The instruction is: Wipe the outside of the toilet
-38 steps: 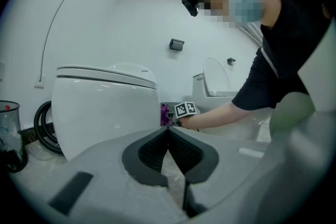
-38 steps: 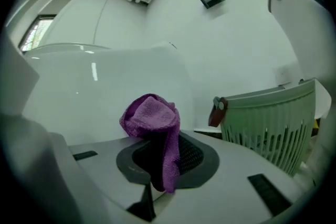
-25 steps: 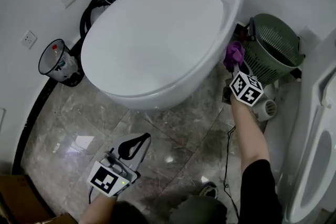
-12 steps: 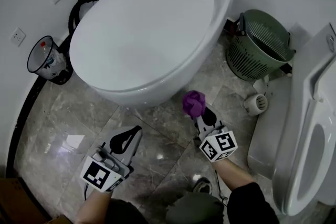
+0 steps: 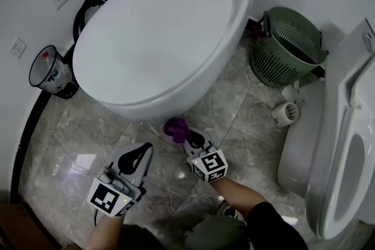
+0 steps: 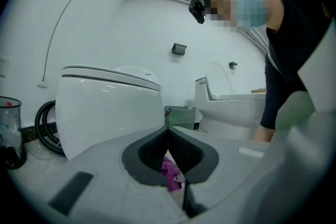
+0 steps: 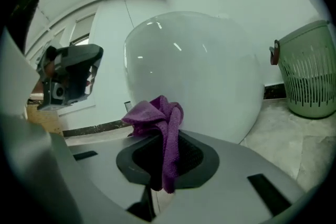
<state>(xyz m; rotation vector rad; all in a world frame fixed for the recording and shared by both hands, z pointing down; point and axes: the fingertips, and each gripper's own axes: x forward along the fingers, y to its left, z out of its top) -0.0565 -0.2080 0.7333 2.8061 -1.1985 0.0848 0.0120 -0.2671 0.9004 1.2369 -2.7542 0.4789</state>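
The white toilet (image 5: 170, 32) stands with its lid closed. A purple cloth (image 5: 175, 129) is pinched in my right gripper (image 5: 187, 137), which is shut on it low at the front of the bowl, close to the floor. In the right gripper view the cloth (image 7: 161, 126) drapes over the jaws, with the toilet bowl (image 7: 199, 76) just behind. My left gripper (image 5: 146, 149) hovers over the floor to the left, shut and empty. In the left gripper view its jaws meet, with the cloth (image 6: 171, 173) showing beyond them and the toilet (image 6: 110, 107) ahead.
A green slatted basket (image 5: 287, 47) stands right of the toilet, beside a second white toilet (image 5: 345, 143) at the right edge. A black wire bin (image 5: 50, 73) and a black hose (image 5: 88, 6) sit by the left wall. The floor is glossy marble tile.
My right gripper has carried the purple cloth from the toilet's right side near the basket down to the front base of the bowl. The left gripper has barely moved.
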